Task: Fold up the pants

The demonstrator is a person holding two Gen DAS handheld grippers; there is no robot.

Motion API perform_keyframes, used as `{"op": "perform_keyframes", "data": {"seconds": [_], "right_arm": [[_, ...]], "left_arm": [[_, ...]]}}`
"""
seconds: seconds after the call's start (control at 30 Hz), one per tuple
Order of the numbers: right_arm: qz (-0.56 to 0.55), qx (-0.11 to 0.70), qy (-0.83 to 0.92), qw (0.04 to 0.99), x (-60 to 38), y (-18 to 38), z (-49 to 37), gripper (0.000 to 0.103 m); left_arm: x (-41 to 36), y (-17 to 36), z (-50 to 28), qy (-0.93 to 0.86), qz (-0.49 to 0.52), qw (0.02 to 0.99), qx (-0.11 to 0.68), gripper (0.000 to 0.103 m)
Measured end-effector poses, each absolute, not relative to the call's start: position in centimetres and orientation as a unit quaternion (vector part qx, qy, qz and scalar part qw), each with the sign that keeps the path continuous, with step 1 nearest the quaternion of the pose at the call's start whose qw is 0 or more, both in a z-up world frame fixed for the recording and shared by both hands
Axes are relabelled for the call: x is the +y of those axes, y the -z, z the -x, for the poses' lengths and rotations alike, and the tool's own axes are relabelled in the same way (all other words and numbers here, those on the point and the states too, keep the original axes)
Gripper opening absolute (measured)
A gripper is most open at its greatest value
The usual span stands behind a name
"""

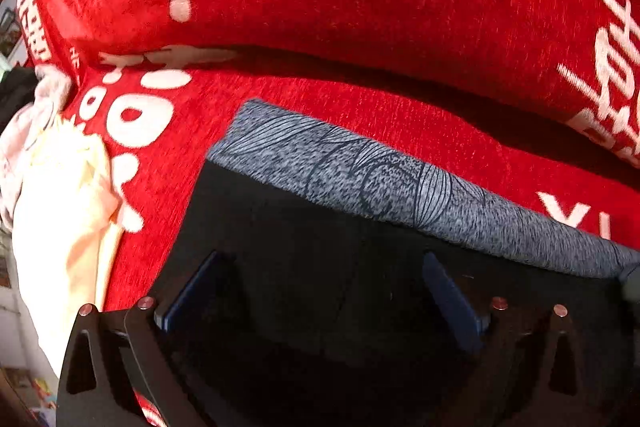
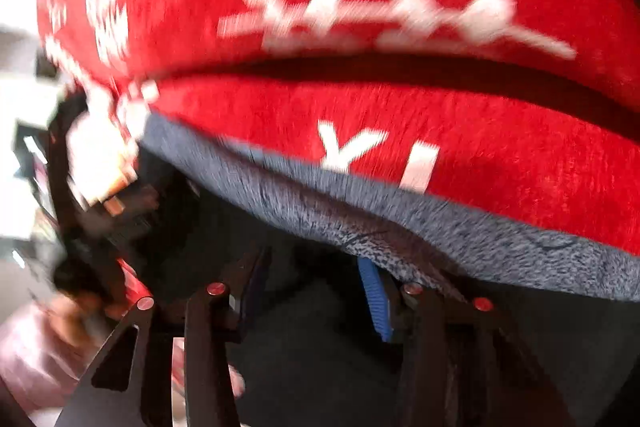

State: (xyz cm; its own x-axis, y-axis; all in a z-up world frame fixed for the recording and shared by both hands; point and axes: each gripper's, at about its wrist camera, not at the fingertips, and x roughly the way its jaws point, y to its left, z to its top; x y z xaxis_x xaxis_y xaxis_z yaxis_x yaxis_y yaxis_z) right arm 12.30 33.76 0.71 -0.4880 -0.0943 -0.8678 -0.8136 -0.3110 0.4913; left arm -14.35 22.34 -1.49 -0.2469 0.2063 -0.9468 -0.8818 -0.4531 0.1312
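My left gripper (image 1: 320,291) stands spread wide over the black pants (image 1: 304,235), gripping nothing. Their grey waistband (image 1: 400,183) runs crosswise just beyond both fingertip pairs. My right gripper (image 2: 316,291) is half-closed; whether it pinches cloth, I cannot tell.

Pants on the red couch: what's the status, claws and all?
Left claw open over the black pants. Right claw near the grey waistband, grip unclear in blur. Pale clothes lie to the side.
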Motion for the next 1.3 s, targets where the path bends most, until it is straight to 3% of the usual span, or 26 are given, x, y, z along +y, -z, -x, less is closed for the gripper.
{"op": "perform_keyframes", "data": {"seconds": [0.13,0.2,0.6,1.0,1.3], "right_arm": [[0.372,0.567,-0.677,0.287,33.5,-3.2,-17.0,0.052],[0.362,0.565,-0.675,0.307,32.3,-4.9,-19.2,0.064],[0.306,0.599,-0.586,0.451,13.6,-10.0,-37.3,0.065],[0.299,0.631,-0.487,0.525,1.8,-6.5,-49.8,0.065],[0.275,0.675,-0.503,0.464,1.1,-2.7,-54.2,0.065]], "left_arm": [[20.7,-1.3,12.7,-0.7,0.459,0.4,0.374,0.101],[19.7,-2.8,10.6,-0.681,0.452,0.428,0.385,0.101],[14.2,-6.2,-7.2,-0.522,0.456,0.602,0.397,0.101],[11.3,-2.9,-21.0,-0.452,0.495,0.628,0.395,0.101],[12.2,-0.7,-24.7,-0.46,0.517,0.609,0.388,0.101]]}}
